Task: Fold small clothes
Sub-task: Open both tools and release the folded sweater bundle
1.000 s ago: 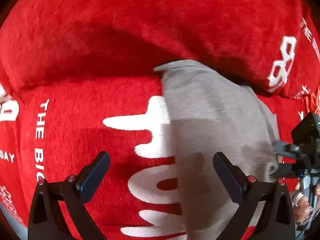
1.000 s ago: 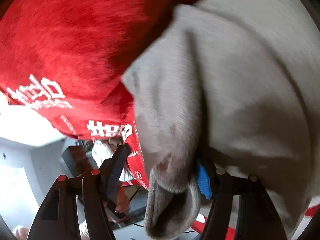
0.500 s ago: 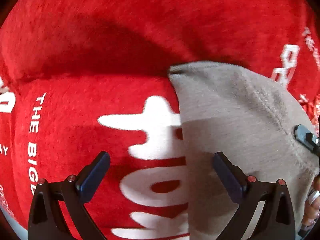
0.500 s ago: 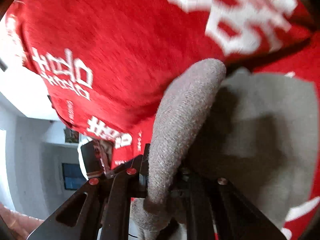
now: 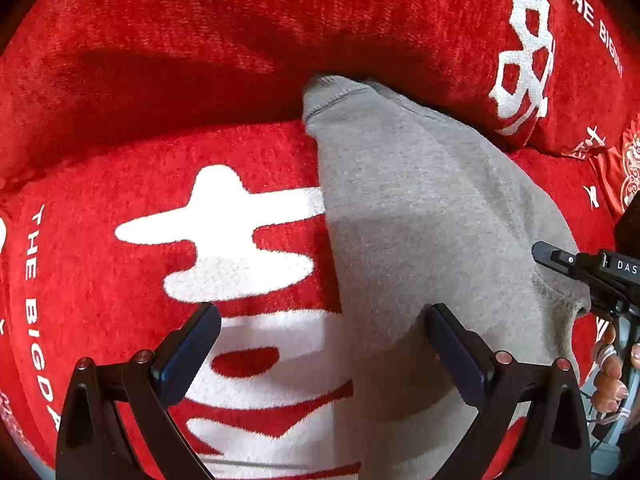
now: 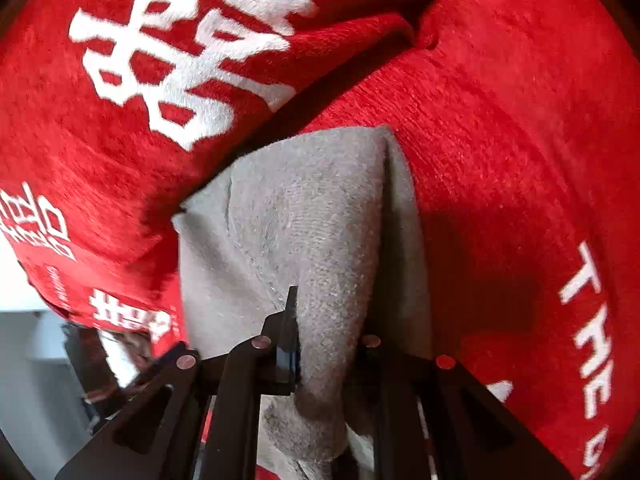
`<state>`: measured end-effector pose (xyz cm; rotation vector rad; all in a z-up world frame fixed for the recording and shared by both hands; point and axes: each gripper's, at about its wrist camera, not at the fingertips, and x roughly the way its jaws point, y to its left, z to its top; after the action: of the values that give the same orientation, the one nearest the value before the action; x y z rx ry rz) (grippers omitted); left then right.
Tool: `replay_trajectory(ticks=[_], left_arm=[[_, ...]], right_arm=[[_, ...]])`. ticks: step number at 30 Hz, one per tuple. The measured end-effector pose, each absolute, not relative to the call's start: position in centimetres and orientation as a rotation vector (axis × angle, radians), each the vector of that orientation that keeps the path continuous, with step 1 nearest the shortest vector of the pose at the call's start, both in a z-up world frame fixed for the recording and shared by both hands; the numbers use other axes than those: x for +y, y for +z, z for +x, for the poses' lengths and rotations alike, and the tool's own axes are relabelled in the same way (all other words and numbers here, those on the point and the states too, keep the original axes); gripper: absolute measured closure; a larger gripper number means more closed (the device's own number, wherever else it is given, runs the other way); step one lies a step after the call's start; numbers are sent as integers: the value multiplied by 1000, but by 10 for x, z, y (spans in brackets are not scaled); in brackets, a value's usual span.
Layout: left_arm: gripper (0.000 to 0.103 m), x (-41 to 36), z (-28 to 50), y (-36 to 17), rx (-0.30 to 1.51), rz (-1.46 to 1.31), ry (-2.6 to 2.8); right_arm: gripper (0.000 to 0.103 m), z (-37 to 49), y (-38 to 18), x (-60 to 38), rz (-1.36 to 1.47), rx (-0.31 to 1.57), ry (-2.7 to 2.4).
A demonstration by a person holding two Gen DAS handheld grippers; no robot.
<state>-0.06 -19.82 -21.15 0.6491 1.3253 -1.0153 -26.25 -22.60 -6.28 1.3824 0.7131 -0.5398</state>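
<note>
Lying across my red plush cover (image 5: 132,184) with its white lettering, the small grey garment (image 5: 412,216) runs from its hemmed corner near the fold in the cover down toward my right side. My right gripper (image 6: 328,344) has a bunched edge of that grey cloth pinched between its fingers, the jaws just easing apart though the pads press on it. My left gripper (image 5: 320,344) hovers over the garment's near edge with its fingers spread wide and nothing between them.

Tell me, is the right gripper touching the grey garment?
Touching. In the right wrist view the right gripper has a bunched fold of the grey garment pinched between its jaws, though they are easing open slightly.
</note>
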Motion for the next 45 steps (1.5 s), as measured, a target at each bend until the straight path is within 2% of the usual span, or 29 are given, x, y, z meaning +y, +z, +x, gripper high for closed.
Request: replay_trajectory(ticks=[4, 12, 16, 18, 19, 22, 24, 28, 35, 41, 45], left_arm=[[0, -196, 2, -208, 1302, 687, -1010], [0, -176, -3, -201, 1316, 725, -1034], [0, -164, -14, -208, 1329, 758, -1037], [0, -160, -19, -212, 1324, 778, -1041], [0, -157, -22, -215, 1320, 799, -1043], [0, -149, -32, -224, 1319, 846, -1051], [0, -142, -36, -227, 1326, 853, -1054], [0, -137, -34, -224, 1355, 835, -1030], [0, -135, -38, -204, 1320, 861, -1010], [0, -143, -22, -191, 1308, 809, -971], [0, -154, -25, -192, 1309, 796, -941]], right_arm=[[76, -253, -55, -224, 1383, 779, -558], [76, -303, -15, -187, 1280, 792, -574], [76, -289, -15, -158, 1203, 902, -538], [83, -286, -25, -151, 1178, 968, -554], [95, -286, -30, -149, 1163, 992, -582], [95, -295, -51, -148, 1168, 1029, -644], [94, -307, -65, -150, 1255, 981, -637], [94, -313, -65, -152, 1288, 963, -642], [94, -314, -42, -150, 1252, 1016, -724], [94, -295, 7, -166, 1087, 895, -731], [94, -267, -7, -183, 1051, 952, -692]])
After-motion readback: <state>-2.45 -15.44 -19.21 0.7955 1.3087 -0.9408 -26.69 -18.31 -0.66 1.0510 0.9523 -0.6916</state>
